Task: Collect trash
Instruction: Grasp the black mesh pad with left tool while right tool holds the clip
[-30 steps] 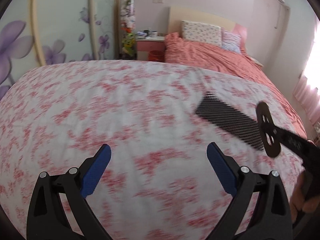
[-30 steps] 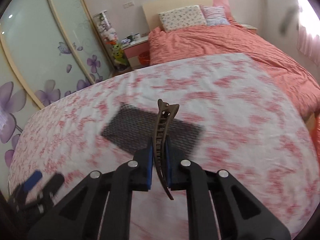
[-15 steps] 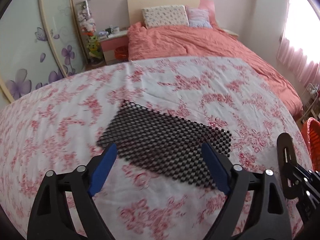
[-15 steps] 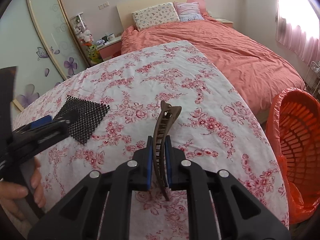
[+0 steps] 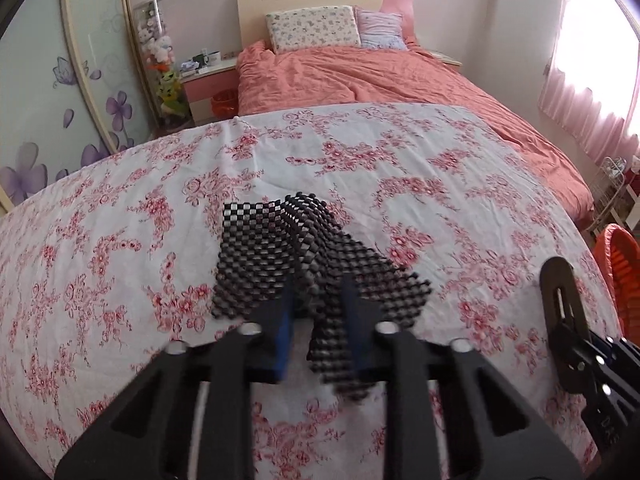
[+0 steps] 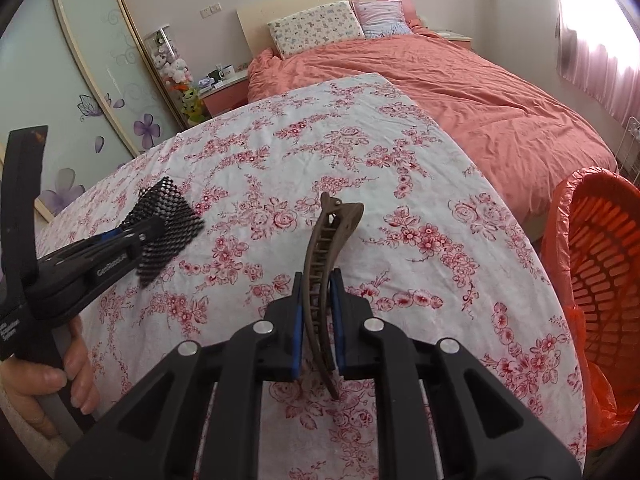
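Black mesh mat point(image 5: 304, 256) bunched as the left gripper point(image 5: 320, 320) was closing on it; the right gripper point(image 6: 316, 304) clamped a brown hair clip point(image 6: 326, 264), both likely bound for the orange basket point(image 6: 600, 280).

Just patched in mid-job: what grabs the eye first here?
The left gripper is closing on a bunched black mesh mat on the floral sheet. The right gripper clamps a brown hair clip, with the orange lined basket beside the bed.
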`<state>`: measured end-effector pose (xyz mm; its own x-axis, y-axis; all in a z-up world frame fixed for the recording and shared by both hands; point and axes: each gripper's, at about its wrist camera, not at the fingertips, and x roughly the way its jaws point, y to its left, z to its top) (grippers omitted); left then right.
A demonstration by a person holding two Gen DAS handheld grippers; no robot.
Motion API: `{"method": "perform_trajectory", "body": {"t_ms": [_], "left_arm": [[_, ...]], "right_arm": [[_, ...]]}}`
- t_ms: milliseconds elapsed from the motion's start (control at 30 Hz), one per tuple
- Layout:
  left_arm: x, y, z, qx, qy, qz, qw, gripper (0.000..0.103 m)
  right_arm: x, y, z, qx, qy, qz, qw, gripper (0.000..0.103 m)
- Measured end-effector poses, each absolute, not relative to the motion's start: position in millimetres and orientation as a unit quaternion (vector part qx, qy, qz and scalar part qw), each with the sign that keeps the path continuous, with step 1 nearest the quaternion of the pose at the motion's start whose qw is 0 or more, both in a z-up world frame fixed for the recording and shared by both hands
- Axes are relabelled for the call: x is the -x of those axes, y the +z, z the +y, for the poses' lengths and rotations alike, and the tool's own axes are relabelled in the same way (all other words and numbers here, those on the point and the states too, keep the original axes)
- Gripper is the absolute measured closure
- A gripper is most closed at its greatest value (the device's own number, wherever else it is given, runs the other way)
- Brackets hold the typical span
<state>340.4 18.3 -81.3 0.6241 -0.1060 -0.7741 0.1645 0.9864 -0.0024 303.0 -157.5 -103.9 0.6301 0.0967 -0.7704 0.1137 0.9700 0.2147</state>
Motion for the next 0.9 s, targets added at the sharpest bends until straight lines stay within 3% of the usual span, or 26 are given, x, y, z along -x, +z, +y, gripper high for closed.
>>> {"method": "perform_trajectory", "body": {"t_ms": [67, 567, 900], "left_arm": [[-335.0, -79.5, 23.0, -0.022, -0.088, 0.429, 0.899, 0.091], [-254.7, -78.9, 68.2, -0.034, -0.098, 0.420, 0.902, 0.092], [-257.9, -84.9, 75.3, -0.012, -0.072, 0.426, 0.902, 0.092]], "right_arm": [[-302.7, -104.1, -158.0, -0.122, -0.005, 0.430, 0.895, 0.090], [-281.9, -101.0, -128.3, -0.076, 0.040, 0.437, 0.895, 0.090], [-283.8, -94.2, -130.9, -0.105, 0.029, 0.433, 0.895, 0.078]]}}
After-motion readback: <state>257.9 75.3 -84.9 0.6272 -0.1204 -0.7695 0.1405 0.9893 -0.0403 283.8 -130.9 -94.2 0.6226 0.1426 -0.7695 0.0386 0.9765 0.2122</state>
